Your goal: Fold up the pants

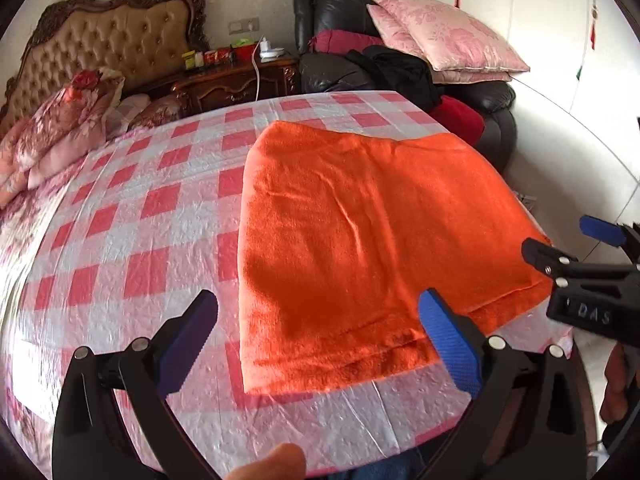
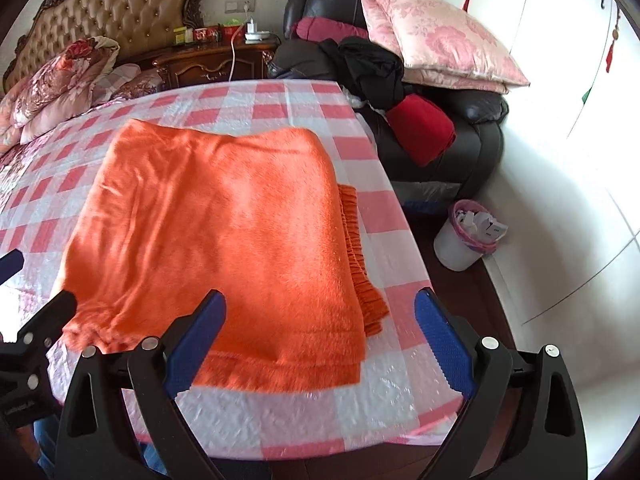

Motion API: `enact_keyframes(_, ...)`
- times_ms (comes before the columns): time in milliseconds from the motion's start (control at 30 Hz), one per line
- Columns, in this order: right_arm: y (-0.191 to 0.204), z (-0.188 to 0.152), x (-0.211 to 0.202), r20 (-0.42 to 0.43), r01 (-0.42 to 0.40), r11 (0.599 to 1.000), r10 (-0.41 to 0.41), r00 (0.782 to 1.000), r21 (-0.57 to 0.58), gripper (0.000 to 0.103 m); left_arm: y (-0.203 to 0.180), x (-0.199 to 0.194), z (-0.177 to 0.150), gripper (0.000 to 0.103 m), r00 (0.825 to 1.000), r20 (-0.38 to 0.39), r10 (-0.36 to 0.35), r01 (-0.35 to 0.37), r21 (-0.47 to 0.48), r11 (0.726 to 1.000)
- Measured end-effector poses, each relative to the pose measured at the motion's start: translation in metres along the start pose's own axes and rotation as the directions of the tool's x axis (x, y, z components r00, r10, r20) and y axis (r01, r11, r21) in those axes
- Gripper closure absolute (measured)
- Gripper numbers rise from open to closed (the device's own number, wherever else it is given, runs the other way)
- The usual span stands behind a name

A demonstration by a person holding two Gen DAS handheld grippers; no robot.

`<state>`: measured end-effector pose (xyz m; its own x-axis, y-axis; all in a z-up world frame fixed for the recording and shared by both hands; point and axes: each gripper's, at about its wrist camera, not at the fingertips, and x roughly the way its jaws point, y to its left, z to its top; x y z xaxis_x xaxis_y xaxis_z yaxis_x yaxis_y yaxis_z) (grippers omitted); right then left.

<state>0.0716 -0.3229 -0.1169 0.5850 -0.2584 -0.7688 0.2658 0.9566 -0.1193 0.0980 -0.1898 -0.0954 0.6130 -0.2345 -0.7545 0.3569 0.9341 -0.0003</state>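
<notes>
Orange fleece pants point(image 1: 360, 240) lie folded into a flat rectangle on the pink-and-white checked bed cover point(image 1: 140, 220). In the right wrist view the same pants point(image 2: 220, 232) show a ribbed waistband point(image 2: 356, 248) sticking out at their right edge. My left gripper point(image 1: 320, 312) hovers open above the near edge of the pants, nothing between its blue pads. My right gripper point(image 2: 320, 308) is open too, above the near right corner of the pants, and holds nothing. It also shows at the right edge of the left wrist view, as the right gripper point(image 1: 568, 240).
A tufted headboard point(image 1: 112, 40), floral bedding point(image 1: 60, 120) and a wooden nightstand point(image 1: 236, 80) stand at the back left. A black leather armchair point(image 2: 460, 128) with pink pillows and dark clothes sits at the back right. A white bin point(image 2: 464, 236) stands on the floor beside the bed.
</notes>
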Motion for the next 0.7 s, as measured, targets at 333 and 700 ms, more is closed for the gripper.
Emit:
enact_keyframes(333, -0.013, -0.028, -0.082, 0.083, 0.001, 1.0, -0.002, 0.997, 0.015, 0.011, -0.011, -0.075, -0.023, 0.002, 1.0, -0.023, -0.013, 0.011, -0.05, 0.999)
enact_keyframes(700, -0.023, -0.028, -0.101, 0.117, 0.005, 0.999, -0.01, 0.993, 0.044, 0.011, -0.017, -0.105, -0.018, 0.002, 0.999, 0.027, -0.017, 0.018, -0.051, 0.999)
